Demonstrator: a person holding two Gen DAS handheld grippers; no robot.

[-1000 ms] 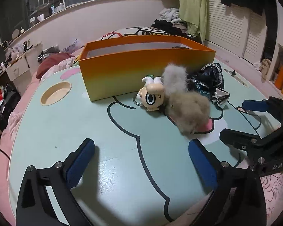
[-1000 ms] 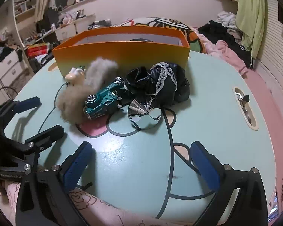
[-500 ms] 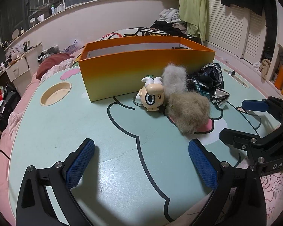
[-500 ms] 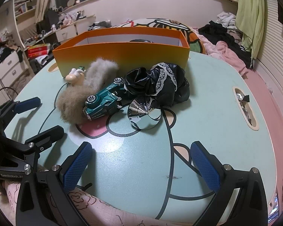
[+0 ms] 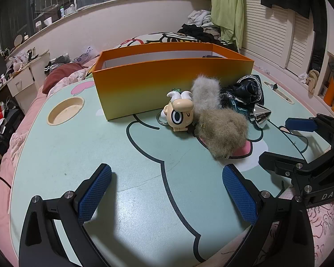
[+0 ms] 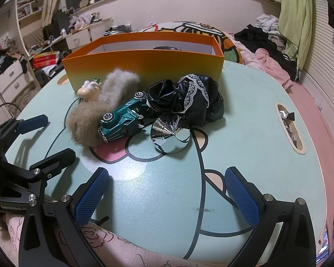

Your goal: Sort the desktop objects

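Note:
An orange box (image 5: 167, 82) (image 6: 144, 66) stands at the back of the mint table (image 5: 100, 155). In front of it lies a pile: a cream one-eyed figure (image 5: 180, 114) (image 6: 88, 90), a furry grey-brown piece (image 5: 222, 129) (image 6: 86, 122), a green toy car (image 6: 120, 120), a black lace-trimmed scrunchie (image 6: 189, 98) (image 5: 247, 91) and a shiny silver cone (image 6: 170, 134) (image 5: 260, 114). My left gripper (image 5: 167, 189) is open and empty, near the table's front edge, short of the pile. My right gripper (image 6: 167, 191) is open and empty, in front of the cone.
A round cup recess (image 5: 65, 110) sits at the table's left. A slot with foil wrappers (image 6: 289, 126) sits at its right. Pink bedding (image 6: 271, 66) and clothes lie around the table. Something dark lies inside the box (image 6: 167, 48).

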